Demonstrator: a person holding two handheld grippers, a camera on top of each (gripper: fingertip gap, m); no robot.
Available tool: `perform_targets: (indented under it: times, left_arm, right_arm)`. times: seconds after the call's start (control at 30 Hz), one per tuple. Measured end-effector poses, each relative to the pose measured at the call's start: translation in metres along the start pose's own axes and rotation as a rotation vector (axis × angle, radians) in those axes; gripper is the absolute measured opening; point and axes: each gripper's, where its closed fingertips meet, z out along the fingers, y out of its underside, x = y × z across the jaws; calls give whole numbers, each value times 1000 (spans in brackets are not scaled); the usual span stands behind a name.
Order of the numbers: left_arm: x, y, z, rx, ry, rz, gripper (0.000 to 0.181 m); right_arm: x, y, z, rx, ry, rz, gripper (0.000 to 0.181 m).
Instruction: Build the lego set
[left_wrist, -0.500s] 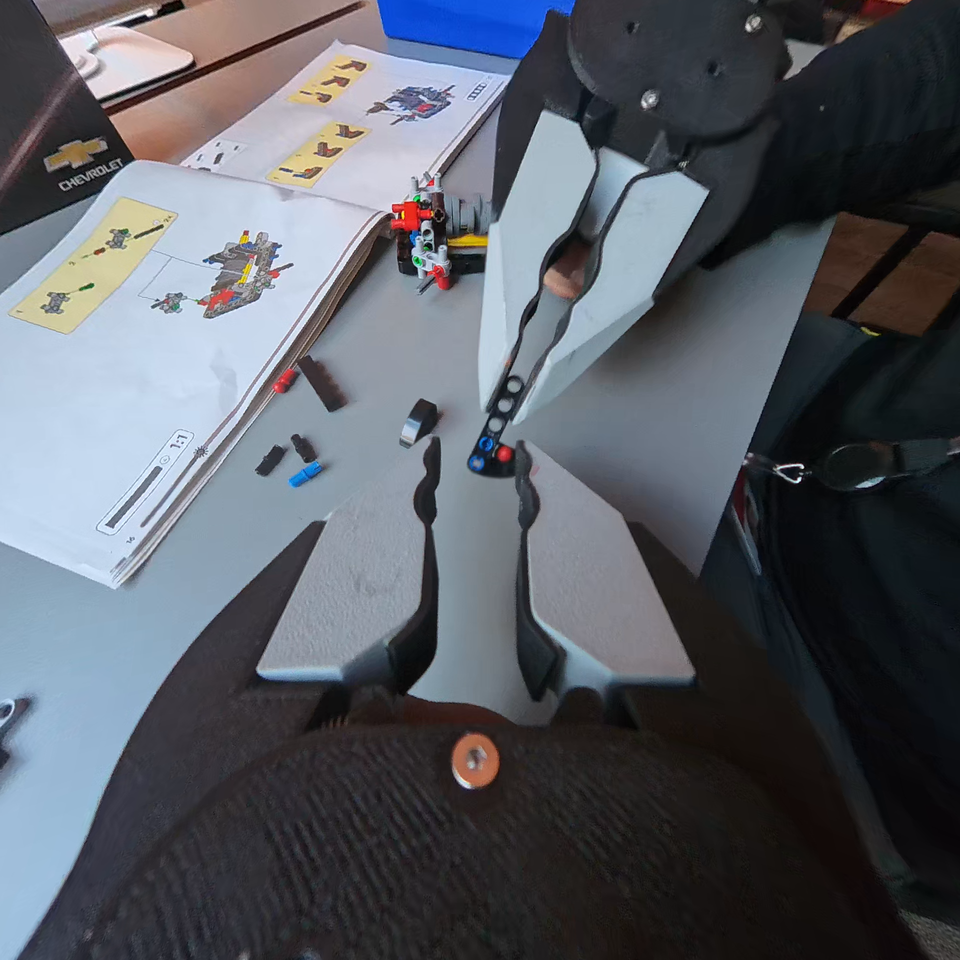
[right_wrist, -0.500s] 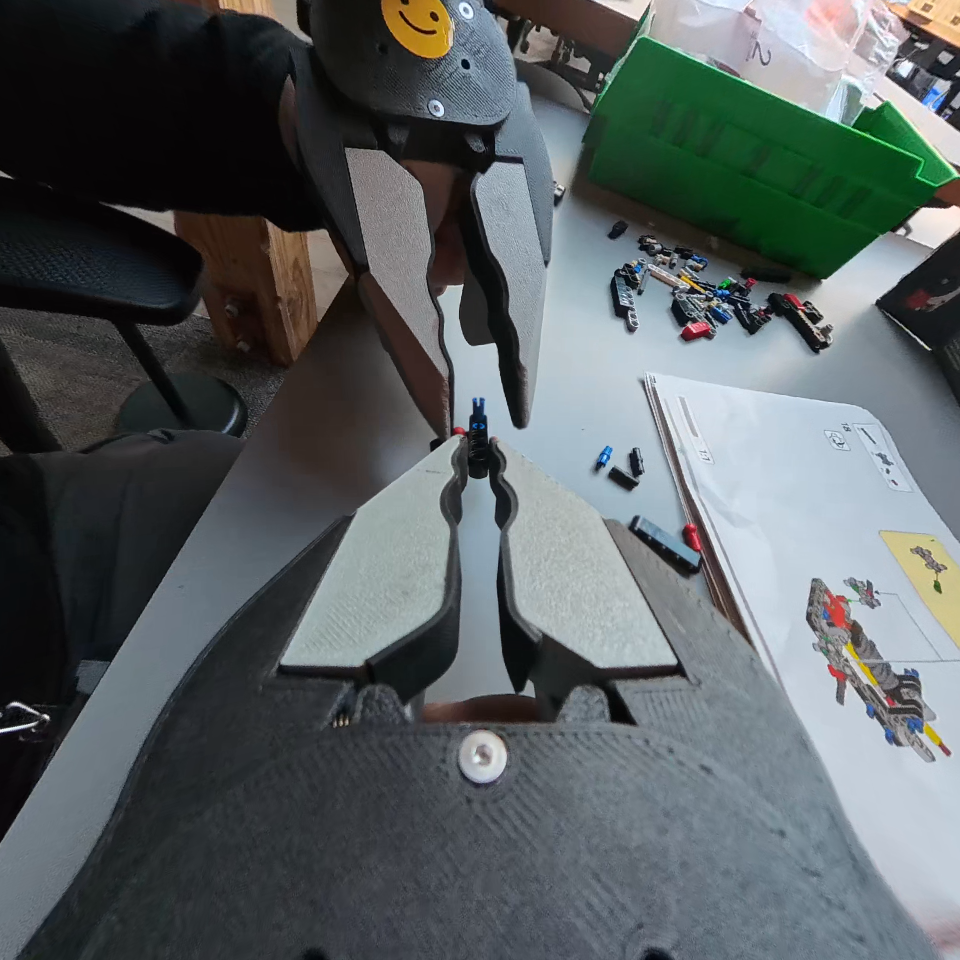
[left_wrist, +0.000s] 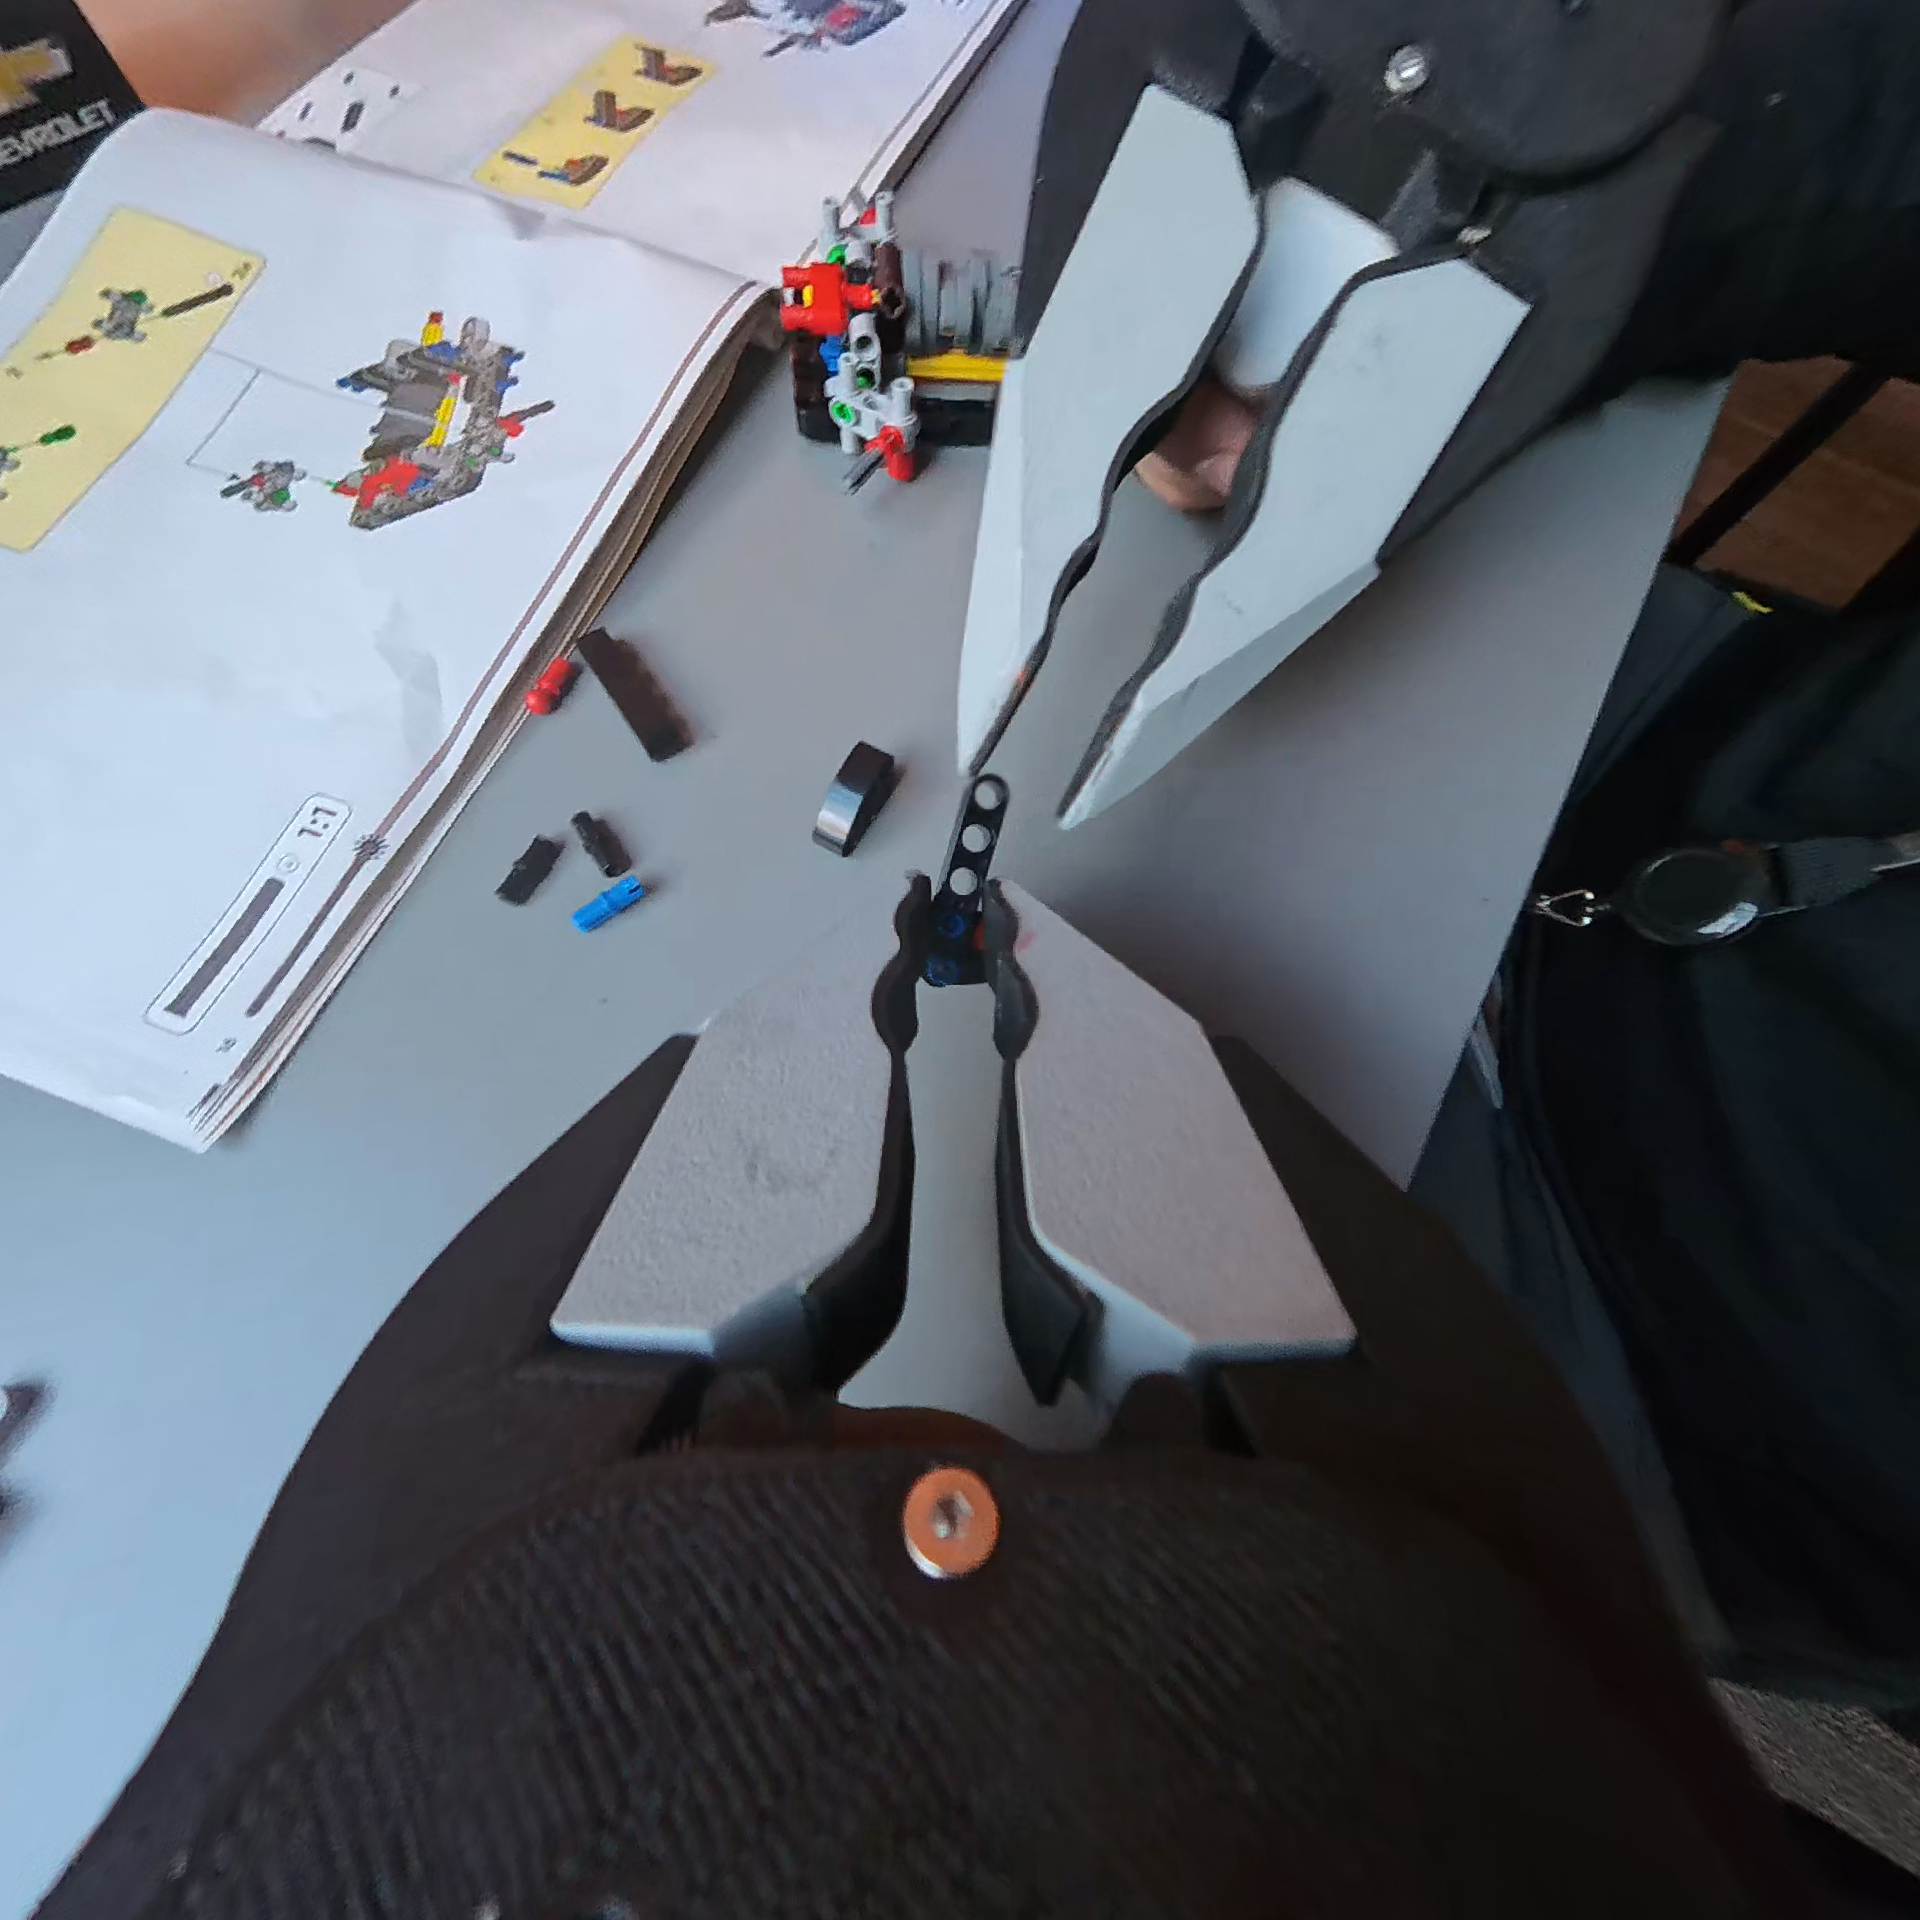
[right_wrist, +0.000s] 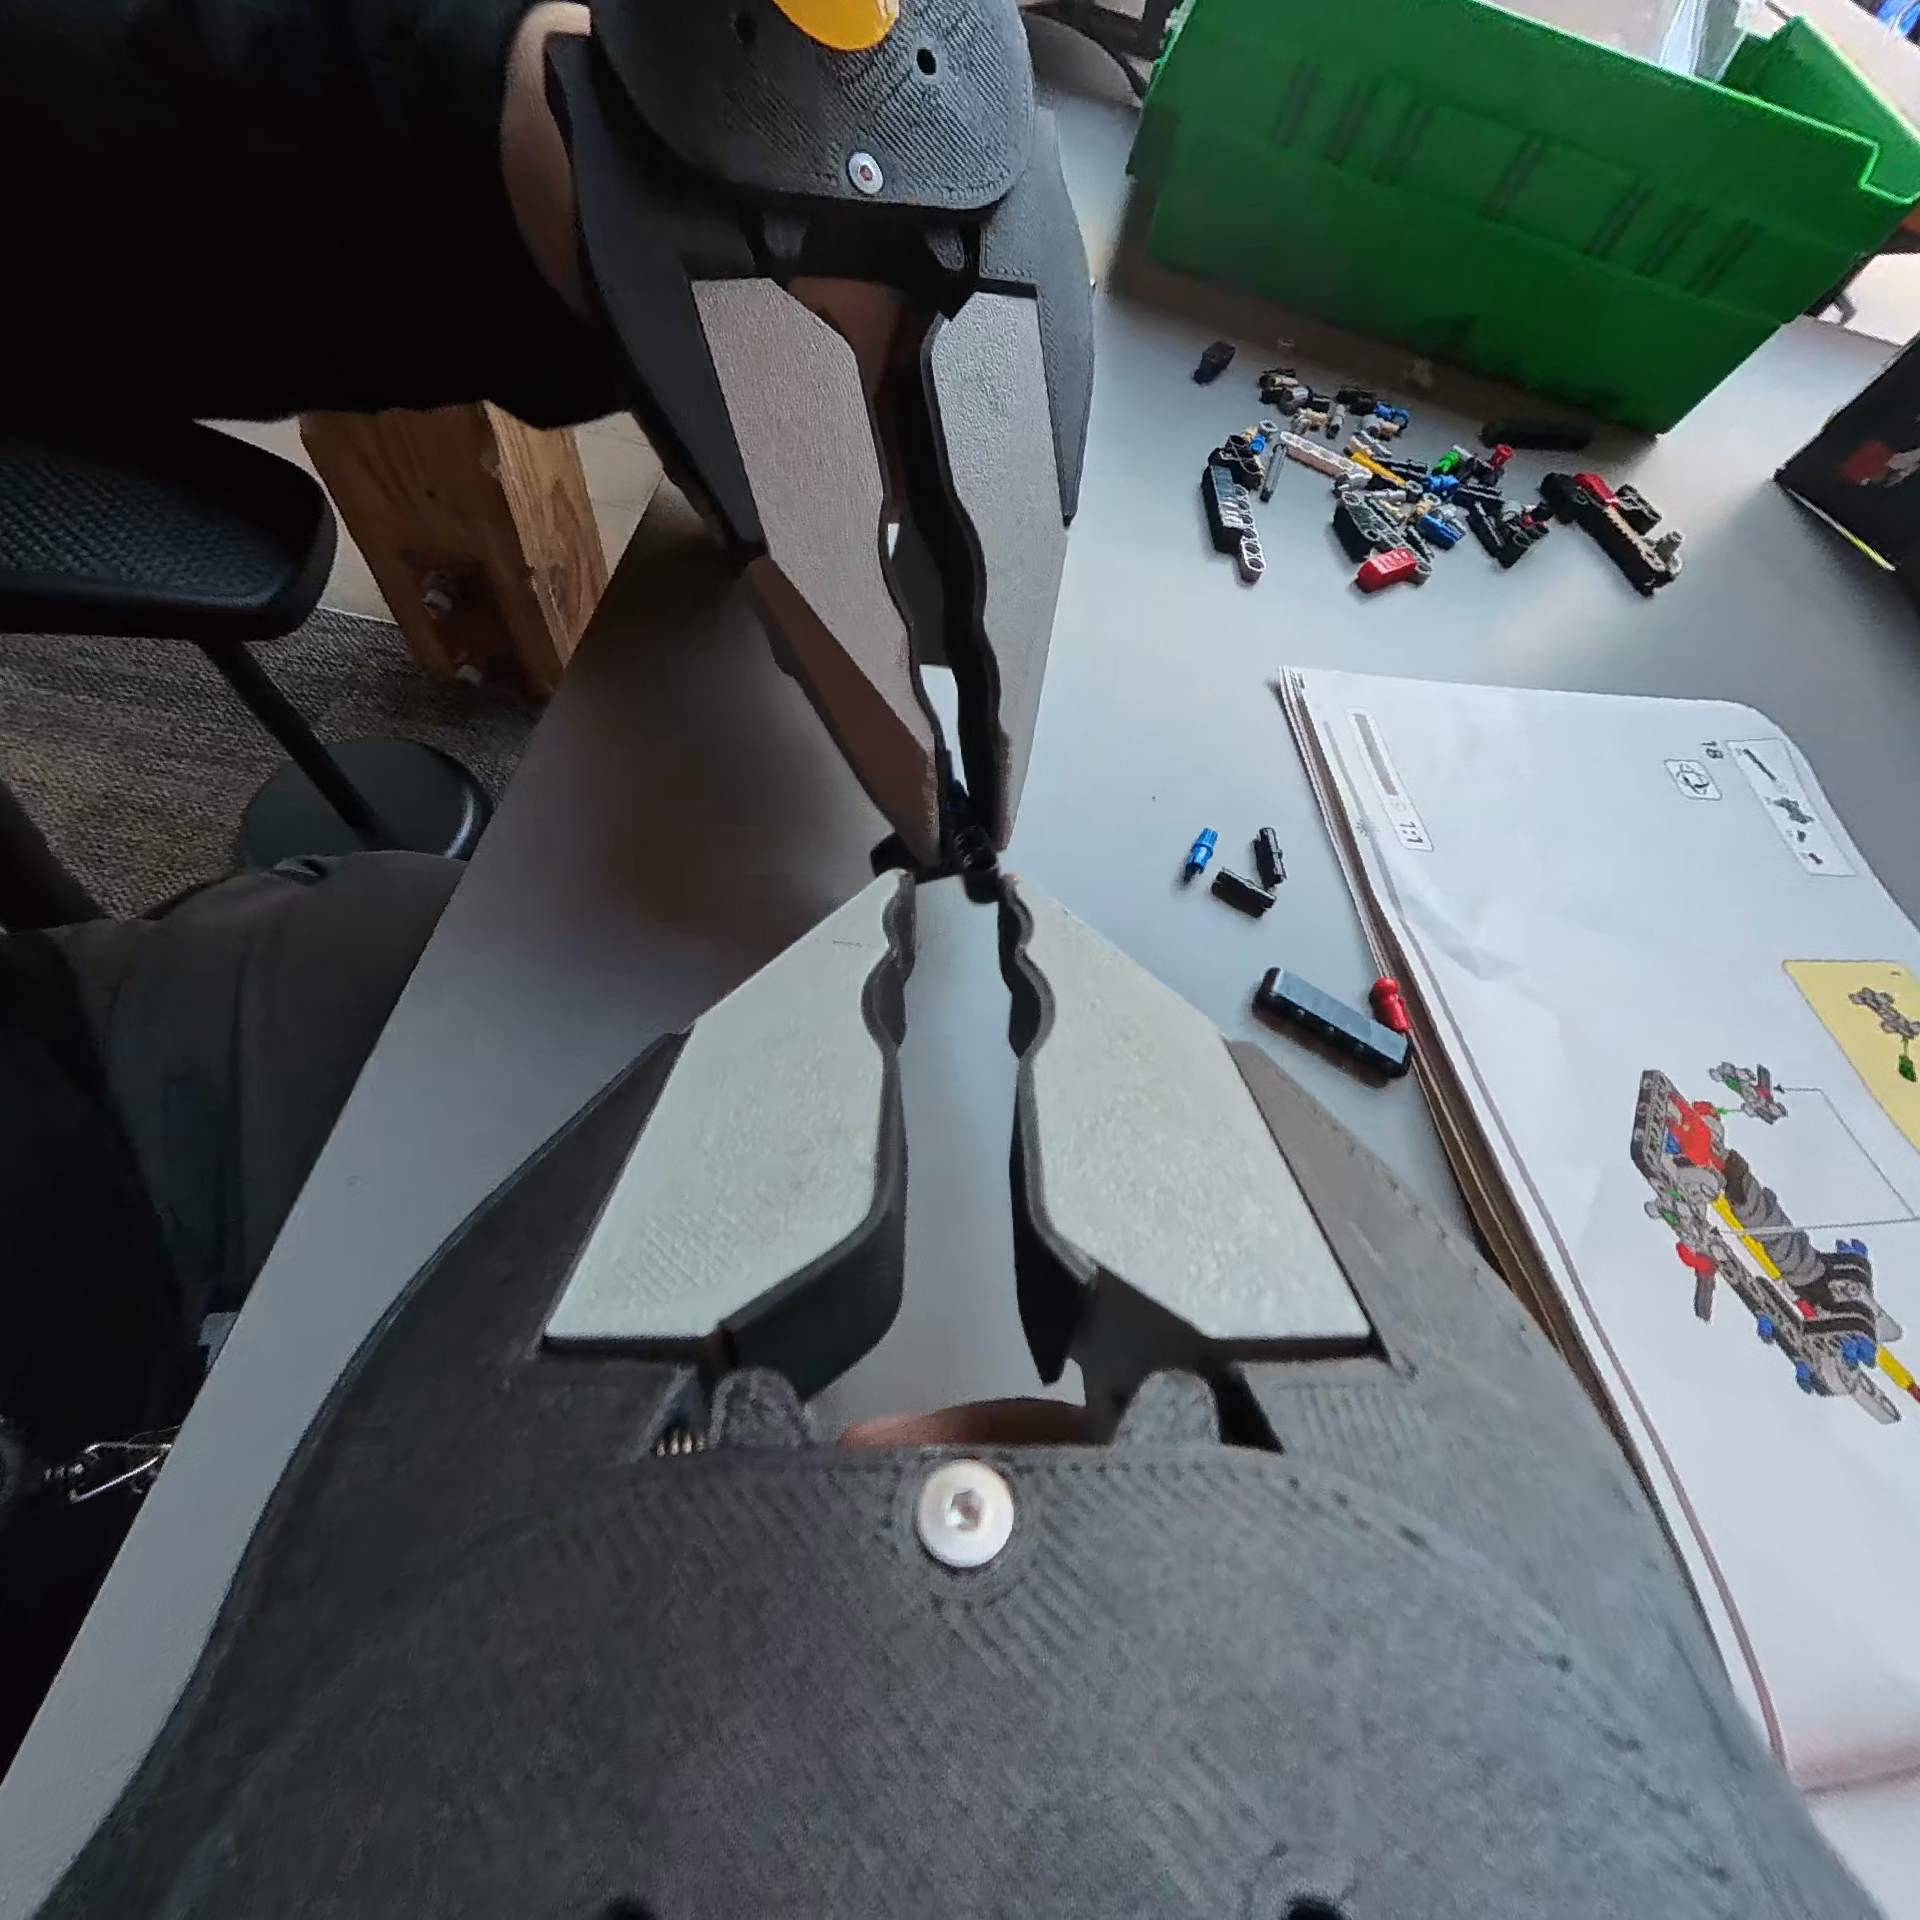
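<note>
The left gripper (left_wrist: 951, 920) pinches the lower end of a black perforated lego beam (left_wrist: 971, 847) between its fingertips; blue and red pins sit in the beam's gripped end, and three open holes stand clear above the tips, tilted slightly to the right. Just beyond the beam's free top, the right gripper (left_wrist: 1023, 784) hangs with its fingers spread, one tip beside the topmost hole, not clearly touching it. In the right wrist view, the right gripper's (right_wrist: 956, 883) tips lie just apart either side of the beam's end, and whether they touch it is hard to tell from this angle.

On the grey table (left_wrist: 790, 644), left of the beam, lies a curved black piece (left_wrist: 852, 798), then a blue pin (left_wrist: 608, 902) and two short black pins (left_wrist: 566, 854). Farther on, a long dark brick (left_wrist: 634, 694) and a red pin (left_wrist: 549, 686) lie against the edge of the open instruction booklet (left_wrist: 260, 644). Beyond them stands the partly built model (left_wrist: 883, 353), touching the booklet's spine. In the right wrist view, a heap of loose pieces (right_wrist: 1434, 488) lies before a green bin (right_wrist: 1507, 197).
</note>
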Motion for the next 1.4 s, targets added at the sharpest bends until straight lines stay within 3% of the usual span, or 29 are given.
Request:
perform_targets:
  times: [0.2,0.43,0.6,0.7,0.83,1.2,1.4]
  left_arm:
    - [-16,8,-3,-57,-56,-60,6]
    - [-24,21,-3,-82,-61,-139,5]
    - [-26,23,-3,-73,-69,-148,5]
    - [-25,22,-4,-69,-62,-143,5]
    - [-26,24,-5,-71,-42,-164,5]
    - [-24,22,0,-78,-19,-157,5]
    - [-22,21,1,-79,-4,-153,5]
  right_arm:
    - [8,3,-10,12,6,64,12]
    - [44,-9,-34,35,46,205,18]
    - [80,-2,-14,-160,22,328,19]
    - [74,4,12,-285,-97,255,19]
    - [83,21,31,-430,-111,0,13]
    - [80,29,48,-485,-258,-242,14]
    - [75,33,52,-501,-293,-278,0]
